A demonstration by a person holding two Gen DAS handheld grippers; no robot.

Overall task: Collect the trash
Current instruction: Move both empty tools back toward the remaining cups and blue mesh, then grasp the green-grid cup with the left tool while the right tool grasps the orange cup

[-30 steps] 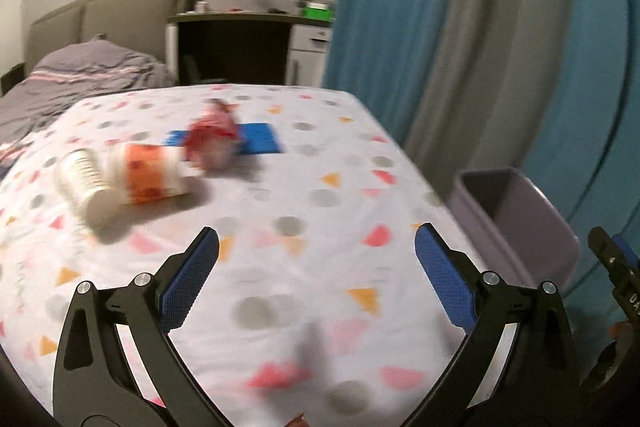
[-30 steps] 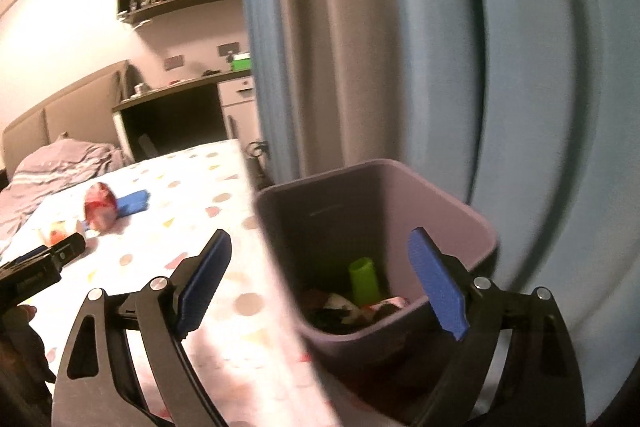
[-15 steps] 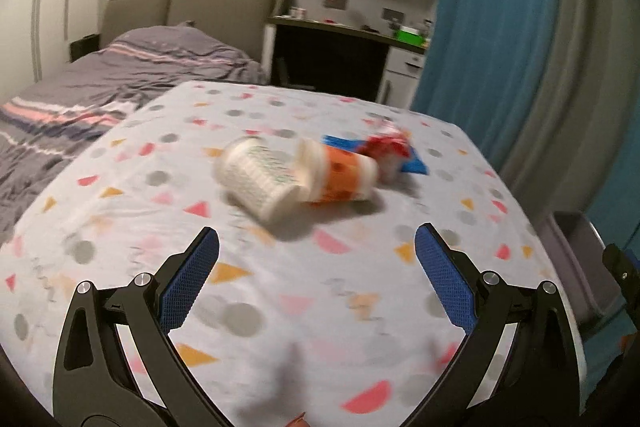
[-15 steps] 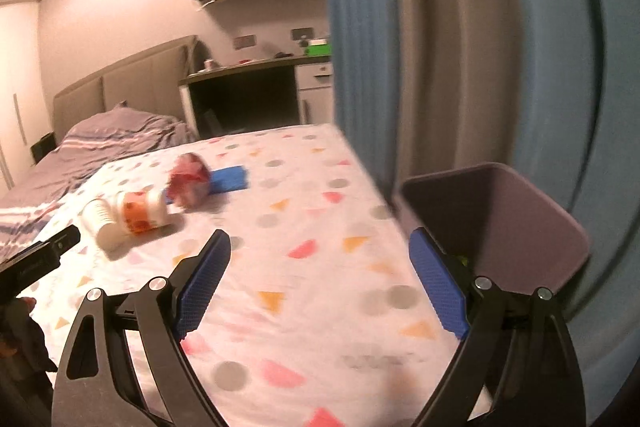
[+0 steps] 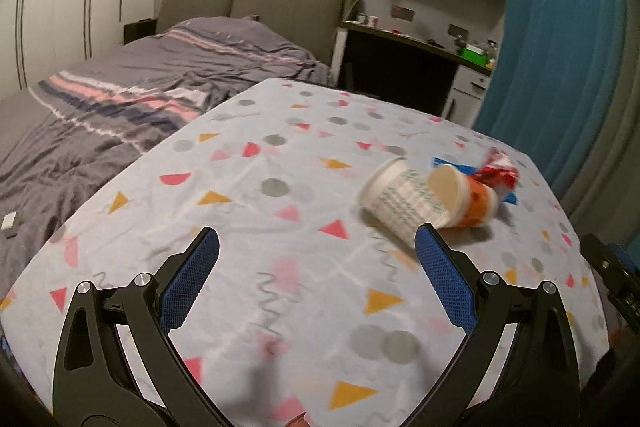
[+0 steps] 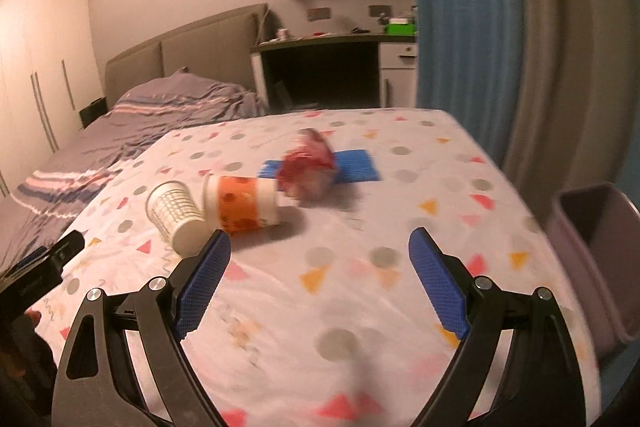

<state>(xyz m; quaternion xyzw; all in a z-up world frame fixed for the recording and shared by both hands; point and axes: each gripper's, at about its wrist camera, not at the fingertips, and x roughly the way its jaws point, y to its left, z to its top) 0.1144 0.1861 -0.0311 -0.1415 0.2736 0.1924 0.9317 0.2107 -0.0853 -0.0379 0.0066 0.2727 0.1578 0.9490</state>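
Both views have swung from the bin [image 6: 592, 251] toward the cups [image 6: 212, 207] on the desk [image 6: 360, 267] — both claws spread, empty. Cups look light, crushable — take one across its side.

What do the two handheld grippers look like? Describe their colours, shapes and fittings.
The left gripper and right gripper look identical: black angular plastic frames with cut-out openings, silver round bolts at the joints, and two flat fingers faced with textured blue pads. No cables or sleeves are visible.

Patterned table [image 6: 360, 307], white cup [image 6: 176, 219], orange cup [image 6: 240, 207], red wrapper [image 6: 308, 167], blue sheet [image 6: 356, 167]
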